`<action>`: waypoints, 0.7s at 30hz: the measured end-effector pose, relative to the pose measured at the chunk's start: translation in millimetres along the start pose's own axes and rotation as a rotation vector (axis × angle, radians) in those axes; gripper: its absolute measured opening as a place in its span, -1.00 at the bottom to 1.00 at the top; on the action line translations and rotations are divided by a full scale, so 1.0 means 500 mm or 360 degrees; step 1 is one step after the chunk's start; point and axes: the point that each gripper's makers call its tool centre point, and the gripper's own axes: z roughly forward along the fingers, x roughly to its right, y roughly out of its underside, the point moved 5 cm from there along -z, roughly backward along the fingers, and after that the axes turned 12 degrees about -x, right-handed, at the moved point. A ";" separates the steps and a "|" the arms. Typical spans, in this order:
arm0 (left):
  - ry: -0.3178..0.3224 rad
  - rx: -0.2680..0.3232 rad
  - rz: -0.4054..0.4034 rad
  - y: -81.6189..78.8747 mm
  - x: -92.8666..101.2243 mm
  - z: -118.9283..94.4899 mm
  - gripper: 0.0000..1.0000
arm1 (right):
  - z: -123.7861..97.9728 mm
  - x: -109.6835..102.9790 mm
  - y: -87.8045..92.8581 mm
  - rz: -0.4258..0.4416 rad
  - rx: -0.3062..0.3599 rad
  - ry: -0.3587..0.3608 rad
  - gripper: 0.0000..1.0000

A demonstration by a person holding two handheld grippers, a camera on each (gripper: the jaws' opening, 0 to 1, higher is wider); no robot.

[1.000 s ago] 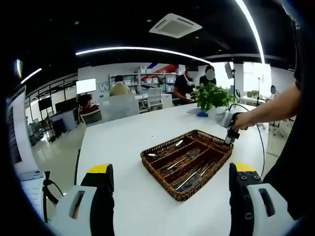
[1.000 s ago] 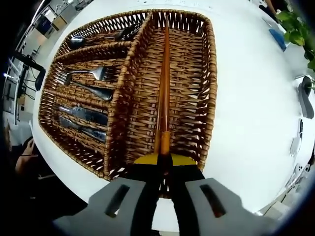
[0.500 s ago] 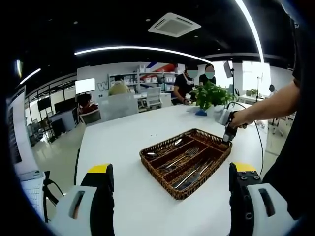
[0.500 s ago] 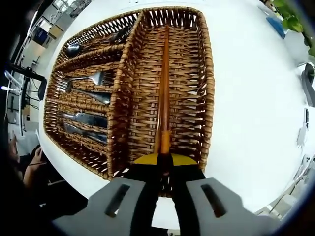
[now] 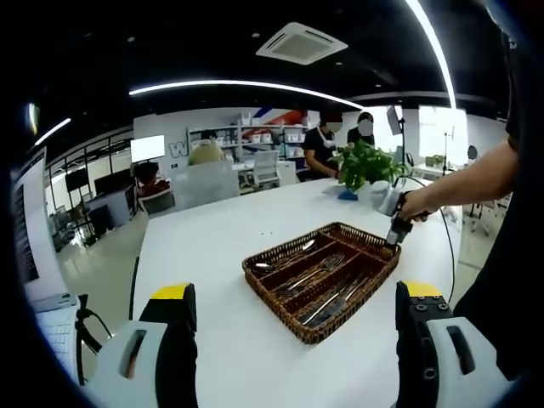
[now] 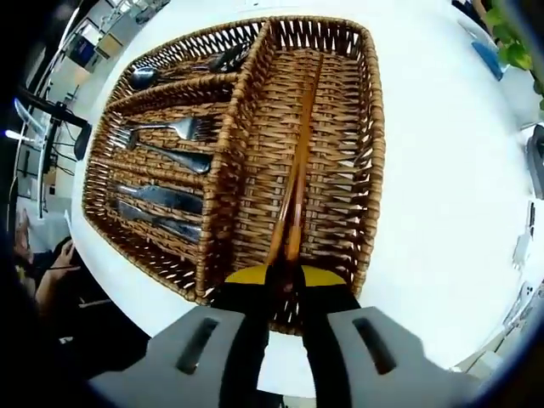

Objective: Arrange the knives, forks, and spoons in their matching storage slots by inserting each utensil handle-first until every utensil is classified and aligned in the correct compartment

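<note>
A brown wicker tray [image 6: 375, 170] lies on the white table [image 5: 204, 246]. Its long compartment holds an amber stick-like utensil [image 6: 301, 174], lying lengthwise. My right gripper [image 6: 285, 274] is shut on the near end of that stick at the tray's end wall. Three short slots hold spoons [image 6: 183, 70], forks [image 6: 166, 140] and knives [image 6: 161, 208]. In the left gripper view the tray [image 5: 248, 270] sits mid-table, with the right gripper [image 5: 394, 234] held by a hand at its far right end. My left gripper [image 5: 297, 293] hangs open well short of the tray, with nothing between its jaws.
A potted plant [image 5: 367, 166] stands on the table behind the tray, with a blue item [image 6: 491, 59] and a black object [image 6: 535, 157] near it. People and chairs are at the back of the room. The table's edge [image 5: 140, 263] runs along the left.
The right gripper view has rolled and shifted a little, so tray and stick now slant right. The hold on the stick is unchanged. The left gripper view barely moved.
</note>
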 end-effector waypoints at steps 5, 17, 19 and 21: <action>0.0000 0.0005 -0.0013 -0.001 0.000 0.002 0.99 | -0.047 -0.016 -0.019 -0.0076 0.0159 -0.0045 -0.65; 0.0028 0.0020 -0.0028 -0.017 0.006 0.011 0.99 | -0.138 -0.013 -0.051 -0.0460 0.0597 0.0124 -0.08; 0.0017 0.0014 -0.0029 -0.023 0.007 0.013 0.99 | -0.155 -0.012 -0.053 -0.0519 0.0664 0.0166 0.13; 0.0023 0.0012 -0.0039 -0.023 0.006 0.016 0.99 | -0.172 -0.014 -0.055 -0.0568 0.0756 0.0193 0.41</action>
